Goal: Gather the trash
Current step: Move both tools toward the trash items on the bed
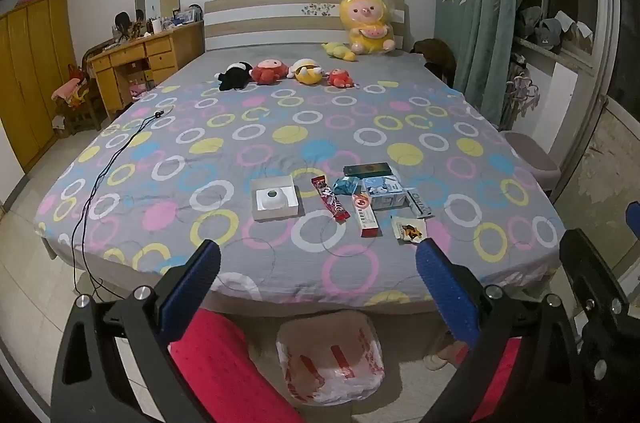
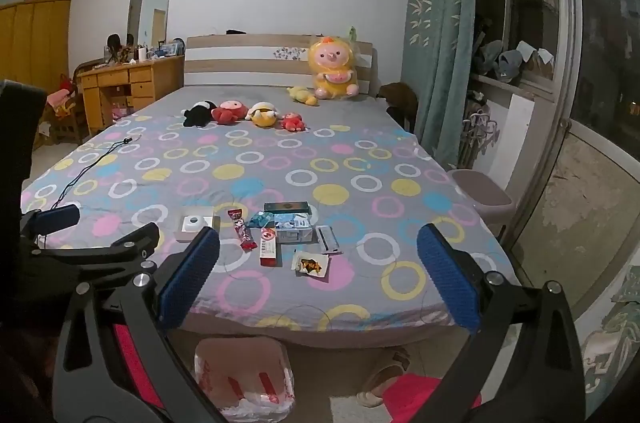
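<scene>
Nearest the lens, bottom centre of the left wrist view: a bin lined with a red-and-white plastic bag (image 1: 330,359) on the floor, tucked against the foot of the bed, flanked by the person's red trouser legs (image 1: 224,371).

Left gripper (image 1: 318,275): jaws spread wide, blue pads apart, nothing between them. It hangs over the near edge of the bed, clear of every item. Right gripper (image 2: 318,271): likewise released, empty, short of the litter.

Trash sits in a tight cluster on the circle-print bedsheet (image 1: 280,135), lower centre of frame: white open box (image 1: 275,201) at the left, red snack wrapper (image 1: 330,198), teal crumpled packet (image 1: 346,185), red-and-white carton (image 1: 365,217), pale blue box (image 1: 385,192), dark flat box (image 1: 367,168) behind it, a strip-shaped wrapper (image 1: 420,204), and a small white sachet (image 1: 409,232) closest to the edge.

Risks, as judged:
- Flat wrappers and the sachet lie flush on soft cloth; pads could pinch the sheet along with them, or skid off.
- Items touch or overlap; closing on one may nudge a neighbour aside.
- The bin mouth lies low and partly under the bed edge; light pieces released from height may drift and miss.
- A black cable (image 1: 100,175) trails off the bed at left, and plush toys (image 1: 286,73) sit in the upper middle. Neither is trash.
</scene>
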{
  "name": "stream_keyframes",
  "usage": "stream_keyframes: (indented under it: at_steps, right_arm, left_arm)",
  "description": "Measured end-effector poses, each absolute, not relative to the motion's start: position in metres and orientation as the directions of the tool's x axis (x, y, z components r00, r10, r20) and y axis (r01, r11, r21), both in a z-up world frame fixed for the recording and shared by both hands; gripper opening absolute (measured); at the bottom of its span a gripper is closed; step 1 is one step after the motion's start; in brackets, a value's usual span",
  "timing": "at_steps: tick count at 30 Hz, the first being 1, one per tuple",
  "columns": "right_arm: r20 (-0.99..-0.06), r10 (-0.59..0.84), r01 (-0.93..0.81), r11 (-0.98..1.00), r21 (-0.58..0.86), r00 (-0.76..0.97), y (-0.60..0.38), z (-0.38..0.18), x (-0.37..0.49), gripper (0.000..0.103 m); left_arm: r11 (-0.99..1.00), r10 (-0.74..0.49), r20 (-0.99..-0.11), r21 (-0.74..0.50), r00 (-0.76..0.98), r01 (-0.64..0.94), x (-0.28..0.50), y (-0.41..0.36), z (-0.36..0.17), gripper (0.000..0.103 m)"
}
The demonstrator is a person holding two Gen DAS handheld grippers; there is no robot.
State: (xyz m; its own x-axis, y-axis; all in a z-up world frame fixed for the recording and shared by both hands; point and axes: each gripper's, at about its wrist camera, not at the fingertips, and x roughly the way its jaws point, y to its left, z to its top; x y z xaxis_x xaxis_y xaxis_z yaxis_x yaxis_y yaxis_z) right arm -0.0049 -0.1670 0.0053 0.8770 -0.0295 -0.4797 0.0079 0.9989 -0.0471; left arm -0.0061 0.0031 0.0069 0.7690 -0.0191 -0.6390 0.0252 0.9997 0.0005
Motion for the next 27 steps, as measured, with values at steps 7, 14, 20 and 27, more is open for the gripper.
stream_keyframes:
  at_steps: [7, 14, 20, 27]
  right_arm:
    - [-0.483, -0.022, 0.004, 0.999, -0.04, 0.875, -0.1687, 0.0062, -0.005, 0.097]
    - [-0.482, -0.028, 0.006, 0.999, -0.047, 0.876, -0.1661, 0.0093, -0.006, 0.097]
    - [-0.479, -0.03, 0.004, 0.999, -0.054, 0.877, -0.1664, 0.0078, -0.007, 0.097]
    - [-0.479, -0.024, 0.003, 0.999, -0.046, 0.878, -0.1655, 0.0095, -0.0072, 0.097]
  left_arm:
    - [1.0, -0.022, -0.64, -0.005, 0.768, 0.025, -0.0068, 0.0047, 0.0071, 0.096]
    - [1.0, -0.016, -0.635, -0.002, 0.773, 0.019, -0.0085, 0.0056, 0.0094, 0.096]
    - [1.0, -0.016, -0.633, -0.003, 0.774, 0.019, -0.0088, 0.006, 0.0112, 0.096]
    - [1.0, -0.017, -0.633, -0.003, 0.774, 0.019, -0.0087, 0.0062, 0.0116, 0.096]
